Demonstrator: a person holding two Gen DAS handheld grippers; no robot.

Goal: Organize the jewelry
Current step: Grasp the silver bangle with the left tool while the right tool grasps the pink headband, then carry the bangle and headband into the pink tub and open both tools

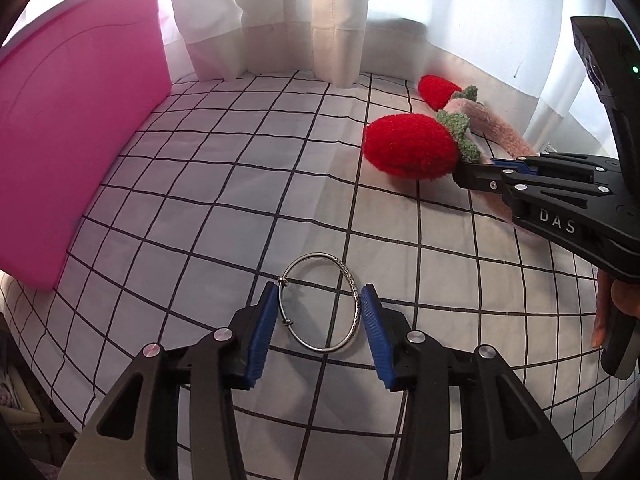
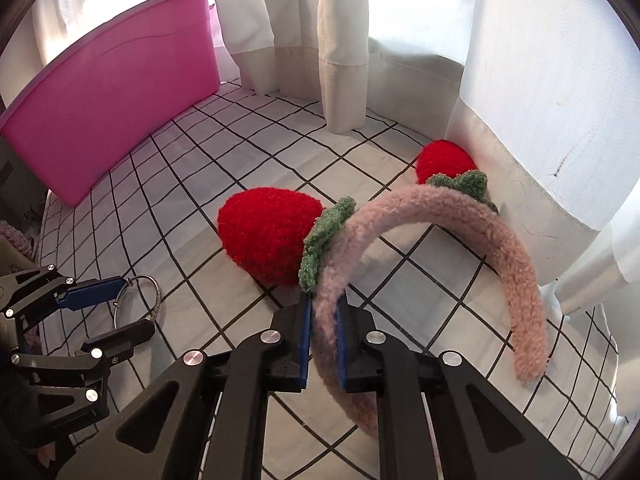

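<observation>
A silver bangle (image 1: 320,302) lies on the checked cloth between the blue pads of my left gripper (image 1: 320,300), whose jaws are open on either side of it; whether the pads touch it I cannot tell. It also shows in the right wrist view (image 2: 154,296). My right gripper (image 2: 323,312) is shut on the fuzzy pink headband (image 2: 472,224), which carries two red plush strawberries (image 2: 268,234) with green leaves. In the left wrist view the right gripper (image 1: 476,174) sits at the headband (image 1: 500,132) next to the near strawberry (image 1: 410,146).
A pink plastic bin (image 1: 72,120) stands at the left on the white cloth with black grid lines (image 1: 224,208); it also shows in the right wrist view (image 2: 120,104). White curtains (image 1: 280,16) hang along the back and right, touching the far strawberry (image 2: 444,158).
</observation>
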